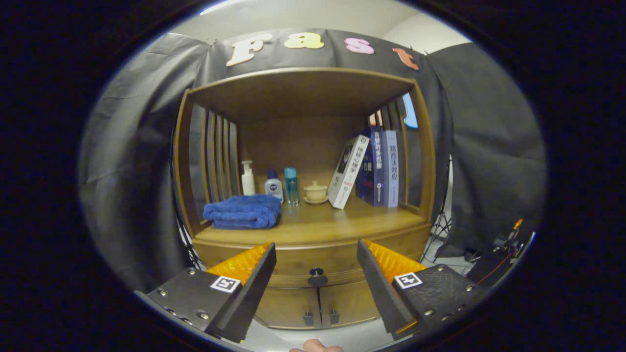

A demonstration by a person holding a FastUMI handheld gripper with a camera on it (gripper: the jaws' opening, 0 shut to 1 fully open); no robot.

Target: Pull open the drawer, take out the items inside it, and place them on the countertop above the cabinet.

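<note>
A wooden cabinet stands ahead, with a closed drawer under its countertop. The drawer's dark round knob shows between my fingers, some way beyond them. My gripper is open, with nothing between its fingers, and is held in front of the drawer without touching it. What is inside the drawer is hidden.
On the countertop lie a folded blue towel, three small bottles, a lidded cup on a saucer and several books leaning at the right. Two closed doors sit below the drawer. A fingertip shows under the gripper.
</note>
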